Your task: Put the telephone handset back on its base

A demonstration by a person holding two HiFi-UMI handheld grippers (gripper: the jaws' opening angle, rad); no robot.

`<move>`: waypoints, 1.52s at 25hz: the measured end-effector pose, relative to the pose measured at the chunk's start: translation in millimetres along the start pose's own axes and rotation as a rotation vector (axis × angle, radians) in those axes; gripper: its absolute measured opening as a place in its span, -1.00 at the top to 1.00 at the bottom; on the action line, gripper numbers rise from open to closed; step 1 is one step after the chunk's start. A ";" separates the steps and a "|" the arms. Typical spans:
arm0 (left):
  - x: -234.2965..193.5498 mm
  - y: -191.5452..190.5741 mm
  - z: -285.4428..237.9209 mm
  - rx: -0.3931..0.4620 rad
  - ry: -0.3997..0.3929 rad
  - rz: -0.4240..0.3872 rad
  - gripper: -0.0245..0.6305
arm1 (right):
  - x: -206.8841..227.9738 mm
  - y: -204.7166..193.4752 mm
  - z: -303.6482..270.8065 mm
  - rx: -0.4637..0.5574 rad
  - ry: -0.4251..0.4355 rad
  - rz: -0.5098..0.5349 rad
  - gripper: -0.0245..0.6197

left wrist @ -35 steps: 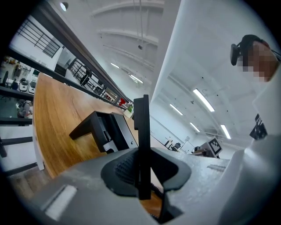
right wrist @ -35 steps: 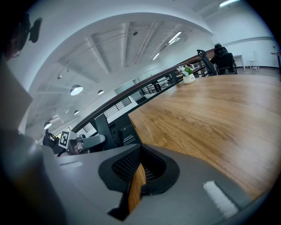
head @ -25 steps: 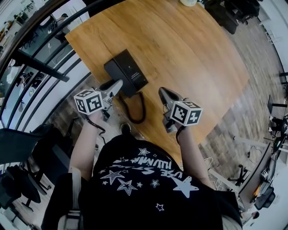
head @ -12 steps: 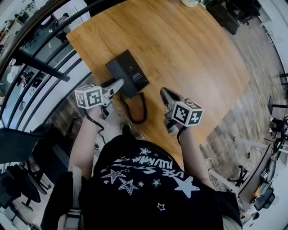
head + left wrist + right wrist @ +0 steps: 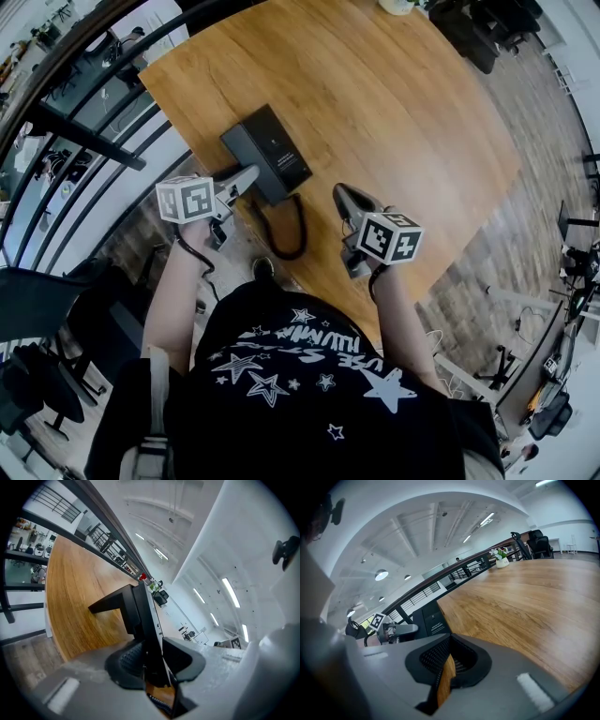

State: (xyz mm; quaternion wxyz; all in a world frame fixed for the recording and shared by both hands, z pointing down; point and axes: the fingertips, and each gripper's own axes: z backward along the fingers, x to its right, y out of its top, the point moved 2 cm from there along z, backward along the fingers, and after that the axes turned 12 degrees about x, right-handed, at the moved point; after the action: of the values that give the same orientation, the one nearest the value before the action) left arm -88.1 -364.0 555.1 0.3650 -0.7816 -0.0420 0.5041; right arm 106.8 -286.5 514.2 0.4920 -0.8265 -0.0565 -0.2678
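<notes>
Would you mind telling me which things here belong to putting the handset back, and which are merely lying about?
In the job: telephone handset, between the left hand-held gripper's jaws, which have just been opening; telephone base; coiled cord.
Just about: right hand-held gripper, empty; white flowerpot; office chairs; railing.

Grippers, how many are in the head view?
2: left gripper at the black phone, jaws just opened wider with it between them; right gripper over the table beside the cord.
</notes>
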 end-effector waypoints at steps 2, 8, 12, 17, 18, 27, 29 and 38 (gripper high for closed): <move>0.7 0.5 0.5 0.002 0.009 0.002 0.56 | -1.3 0.4 0.3 0.002 0.002 -0.001 0.92; 3.4 9.2 4.7 0.051 0.010 0.018 0.45 | -1.3 0.8 0.5 0.004 0.000 0.000 0.92; 0.3 22.2 2.4 0.060 0.035 0.018 0.45 | -3.5 6.8 -5.0 0.001 -0.001 -0.004 0.92; -8.2 18.0 9.0 0.065 0.061 0.028 0.45 | -7.0 3.2 -6.9 0.003 0.005 0.001 0.92; -9.8 12.5 11.9 0.073 0.063 0.036 0.45 | -6.5 -0.8 -4.9 0.005 0.007 0.002 0.92; 5.1 -8.6 37.2 0.127 0.089 0.044 0.45 | -9.9 -13.7 8.4 0.017 0.031 -0.003 0.92; 12.6 -15.6 45.8 0.131 0.088 0.039 0.45 | -13.1 -17.6 12.6 0.017 0.045 -0.005 0.92; 44.9 -45.4 83.6 0.213 0.113 0.034 0.45 | -25.0 -38.9 46.4 -0.001 0.120 -0.015 0.92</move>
State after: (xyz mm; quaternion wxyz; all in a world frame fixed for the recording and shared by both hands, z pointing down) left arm -120.9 -267.1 530.1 0.4392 -0.7661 0.0455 0.4671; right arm 89.6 -223.3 515.0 0.4921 -0.8087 -0.0329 -0.3206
